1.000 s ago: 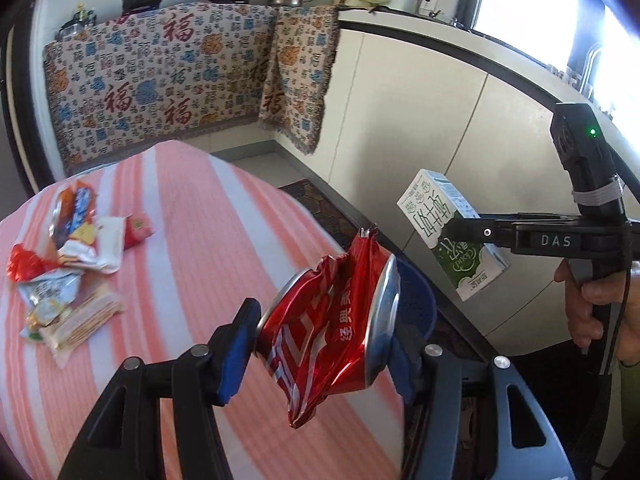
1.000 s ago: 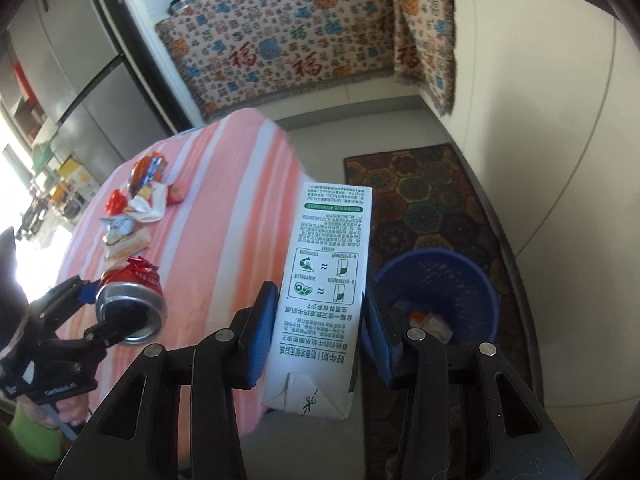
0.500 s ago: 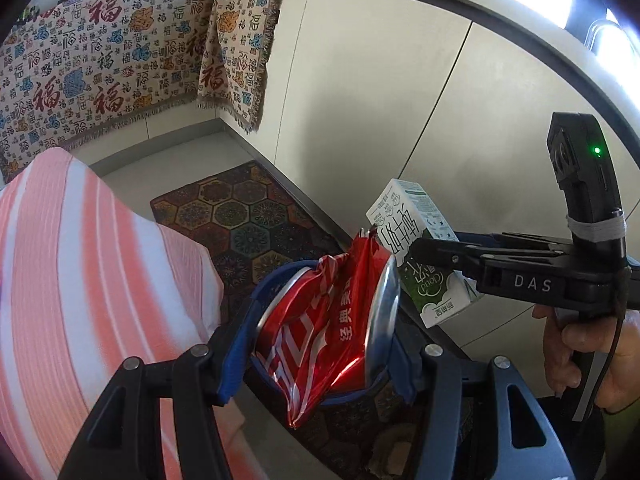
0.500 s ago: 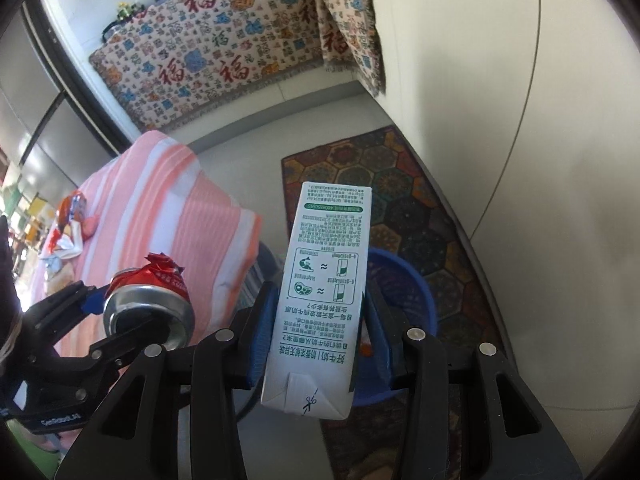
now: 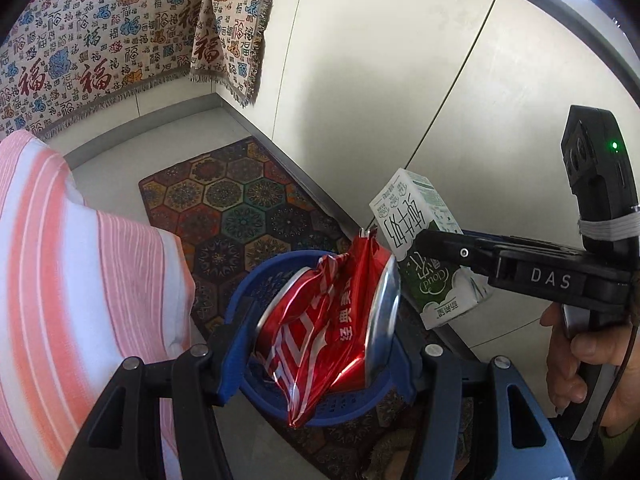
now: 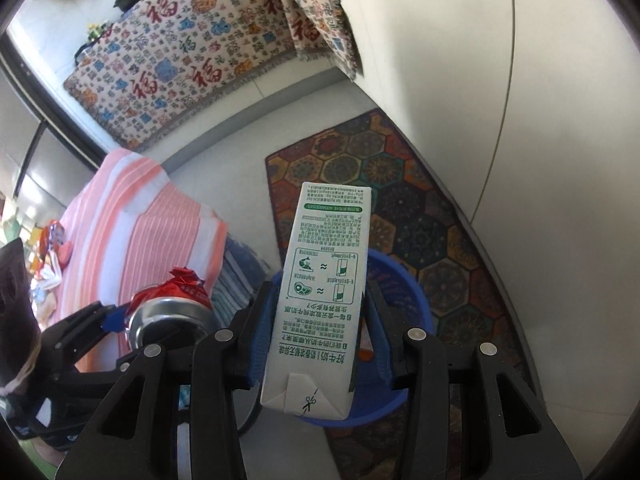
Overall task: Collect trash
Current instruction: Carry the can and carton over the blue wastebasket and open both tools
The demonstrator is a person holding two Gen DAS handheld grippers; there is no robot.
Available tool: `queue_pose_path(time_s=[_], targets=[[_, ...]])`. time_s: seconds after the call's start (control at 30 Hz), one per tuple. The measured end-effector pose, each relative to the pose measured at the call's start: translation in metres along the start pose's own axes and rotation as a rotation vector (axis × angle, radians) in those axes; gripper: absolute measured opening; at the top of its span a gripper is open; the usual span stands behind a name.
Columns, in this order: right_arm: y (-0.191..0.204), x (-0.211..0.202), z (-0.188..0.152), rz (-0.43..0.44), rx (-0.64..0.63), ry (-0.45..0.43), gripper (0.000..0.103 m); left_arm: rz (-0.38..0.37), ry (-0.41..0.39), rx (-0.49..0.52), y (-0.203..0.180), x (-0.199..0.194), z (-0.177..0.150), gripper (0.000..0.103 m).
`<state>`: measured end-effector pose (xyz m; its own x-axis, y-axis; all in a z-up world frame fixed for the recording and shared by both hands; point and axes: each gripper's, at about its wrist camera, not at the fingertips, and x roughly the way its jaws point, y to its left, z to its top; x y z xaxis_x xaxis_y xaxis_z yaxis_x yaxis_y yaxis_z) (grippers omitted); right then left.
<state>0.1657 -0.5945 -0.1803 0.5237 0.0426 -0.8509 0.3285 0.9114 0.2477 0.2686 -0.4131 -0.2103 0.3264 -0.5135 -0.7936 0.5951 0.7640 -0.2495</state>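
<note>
While clamped on trash, both claws over the bin: left claw (image 5: 320, 340) narrow on crushed red can (image 5: 328, 320), right claw (image 6: 316, 320) narrow on milk carton (image 6: 324, 292), long axis running forward. Straight below and beyond each: blue trash bin (image 5: 260, 280). Left of both, striped worktop (image 5: 80, 280).

can (image 5: 324, 320) red | carton (image 6: 324, 280) white-green | bin (image 6: 404, 300) blue | rug (image 5: 240, 216) hexagon-patterned

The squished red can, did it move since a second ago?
Yes. The crushed red can, clamped in the left gripper, has travelled off the striped tablecloth and now hangs over the blue bin on the floor.
</note>
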Motion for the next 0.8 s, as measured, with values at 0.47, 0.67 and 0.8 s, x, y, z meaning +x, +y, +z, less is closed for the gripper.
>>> queue_pose_path(time_s=[0.47, 0.67, 0.8], targets=[[-0.019, -0.014, 0.002, -0.036, 0.079, -0.065, 0.079, -0.038, 0.045, 0.002, -0.003, 0.031, 0.009, 0.078], [-0.015, -0.028, 0.005, -0.054, 0.061, -0.122, 0.082, -0.032, 0.018, -0.023, -0.003, 0.017, 0.003, 0.078], [0.003, -0.036, 0.006, -0.089, 0.013, -0.162, 0.085, -0.014, -0.042, -0.050, 0.000, -0.015, -0.008, 0.078]])
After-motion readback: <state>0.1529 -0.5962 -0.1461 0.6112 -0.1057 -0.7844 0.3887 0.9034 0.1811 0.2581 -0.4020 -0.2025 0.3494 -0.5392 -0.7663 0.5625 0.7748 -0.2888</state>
